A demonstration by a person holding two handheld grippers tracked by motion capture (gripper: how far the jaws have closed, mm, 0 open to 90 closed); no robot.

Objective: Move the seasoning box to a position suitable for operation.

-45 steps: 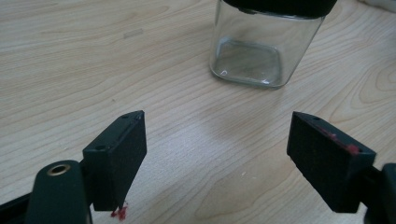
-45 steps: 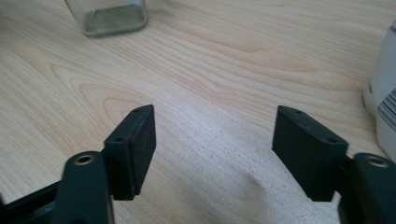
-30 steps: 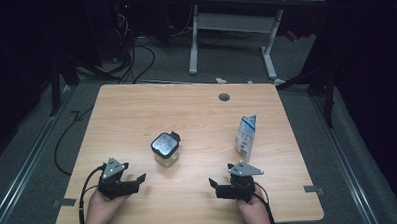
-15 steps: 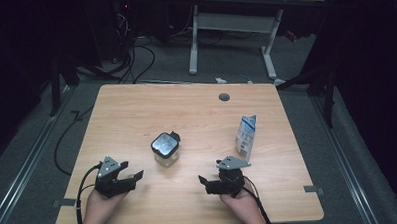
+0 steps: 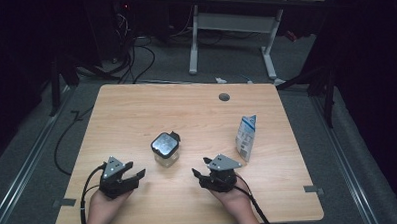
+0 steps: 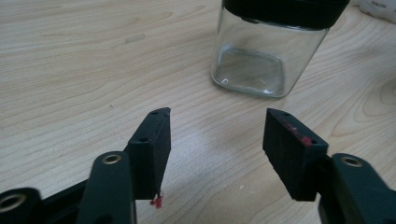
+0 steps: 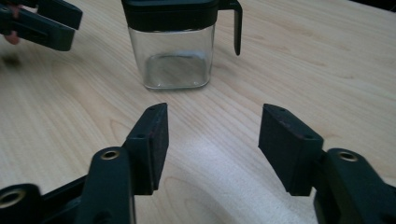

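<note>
**Both claws staged before the jar, nothing gripped**

Near edge of the counter: left claw and right claw held low in the person's hands, both angled inward toward the middle. Jaws of each spread, just been narrowing, with bare wood between the pads and nothing pinched.

Between and just beyond them: square glass jar with a black lid, upright, empty, near the counter's centre. Apart from both claws, untouched.

Farther right: small milk carton, upright, well apart from the jar. At the far edge, a round cable hole.

Step judged: approach, before any grasp. Next move likely calls for one claw to steady the glass body while the other takes the lid; jaws look too narrow for the jar's width, so reopening probably needed first.

Left gripper view: jar ahead and to the right of the jaws, thick glass base clear. Right gripper view: jar ahead, a black latch hanging off the lid's side, and the left claw at upper left. High view alone gives the carton and overall spacing.
</note>
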